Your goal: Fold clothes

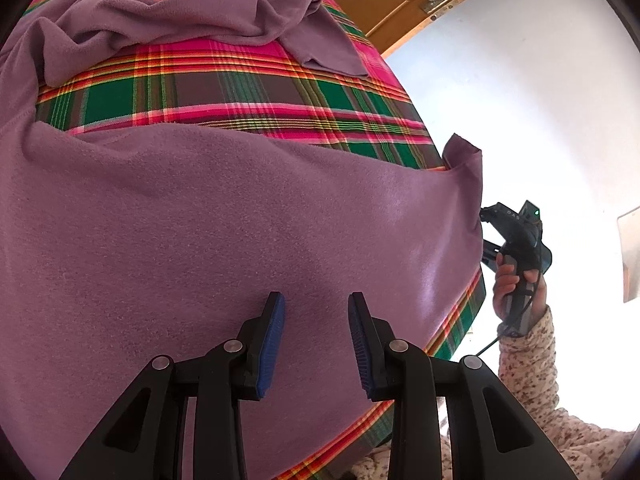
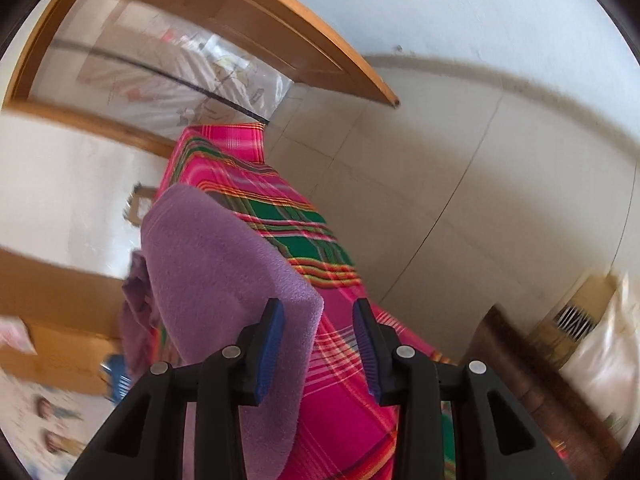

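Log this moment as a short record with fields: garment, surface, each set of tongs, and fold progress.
garment: purple fleece garment, front part spread flat, far part bunched
surface: plaid cloth, pink, green and red, covering the table
left tongs: open above the fleece, nothing between the pads
right tongs: open at the table's side, a fleece edge between the fingers, not pinched
fold progress: no finished fold visible

Left claw [image 1: 316, 340] and right claw [image 2: 319, 346] tilted downward, both parted, nothing between the pads.
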A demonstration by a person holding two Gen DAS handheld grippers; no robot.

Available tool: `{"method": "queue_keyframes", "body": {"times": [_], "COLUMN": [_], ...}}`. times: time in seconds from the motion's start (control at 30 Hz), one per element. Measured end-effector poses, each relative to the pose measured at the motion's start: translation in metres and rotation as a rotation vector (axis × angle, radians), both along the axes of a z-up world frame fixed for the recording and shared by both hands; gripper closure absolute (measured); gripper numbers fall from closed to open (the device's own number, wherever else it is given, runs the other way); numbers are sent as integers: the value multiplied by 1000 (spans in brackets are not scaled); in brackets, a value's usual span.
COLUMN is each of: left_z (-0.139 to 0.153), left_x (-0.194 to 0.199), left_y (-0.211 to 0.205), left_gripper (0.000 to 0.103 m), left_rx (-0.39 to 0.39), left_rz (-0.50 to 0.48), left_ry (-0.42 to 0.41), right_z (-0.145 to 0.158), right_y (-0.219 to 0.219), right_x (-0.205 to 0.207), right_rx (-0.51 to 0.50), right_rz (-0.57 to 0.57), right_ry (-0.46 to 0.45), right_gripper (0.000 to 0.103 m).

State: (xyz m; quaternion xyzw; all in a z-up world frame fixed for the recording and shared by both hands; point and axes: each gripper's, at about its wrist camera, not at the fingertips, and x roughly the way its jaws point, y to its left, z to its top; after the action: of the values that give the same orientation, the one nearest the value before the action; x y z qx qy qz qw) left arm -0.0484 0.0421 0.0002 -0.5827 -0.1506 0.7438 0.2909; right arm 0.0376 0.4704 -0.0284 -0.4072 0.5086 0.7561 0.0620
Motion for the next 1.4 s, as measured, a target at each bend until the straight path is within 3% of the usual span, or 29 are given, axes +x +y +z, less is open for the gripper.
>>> {"method": "queue_keyframes", "body": {"times": [0.1,0.33,0.4,0.53,0.6,0.63,1.03,1.23,1.4], "left_z": [0,1,1,3,3,3,4,5,7], "left_x": [0,1,1,3,3,3,8,12,15], "left_y": [-1,0,0,2,4,4,11,14,16], "left_gripper": [69,68,67,67,67,67,67,67,67], "left_rx": [7,6,8,-8,-12,-12,-17,-13,14], "left_rz": [3,5,7,1,-1,1,-25,-37,-55], "left_ry": [-5,-4,-5,5,6,6,11,10,8], "right_z": [-16,-25,-24,-14,-8,-4,51,55,49], "right_y": [7,2,0,-4,-3,-2,-1,-7,-6], "right_x": [10,12,9,7,10,12,57,73,80], "right_rx": [-162,-260,-269,-197,-174,-155,175,252,259], "right_rz": [-60,-76,-60,-44,-51,-60,-185,-223,-252], "right_ry": [35,84,97,105,116,120,138,114,105], "right_gripper": [65,64,73,83,98,99,100,100,100]}}
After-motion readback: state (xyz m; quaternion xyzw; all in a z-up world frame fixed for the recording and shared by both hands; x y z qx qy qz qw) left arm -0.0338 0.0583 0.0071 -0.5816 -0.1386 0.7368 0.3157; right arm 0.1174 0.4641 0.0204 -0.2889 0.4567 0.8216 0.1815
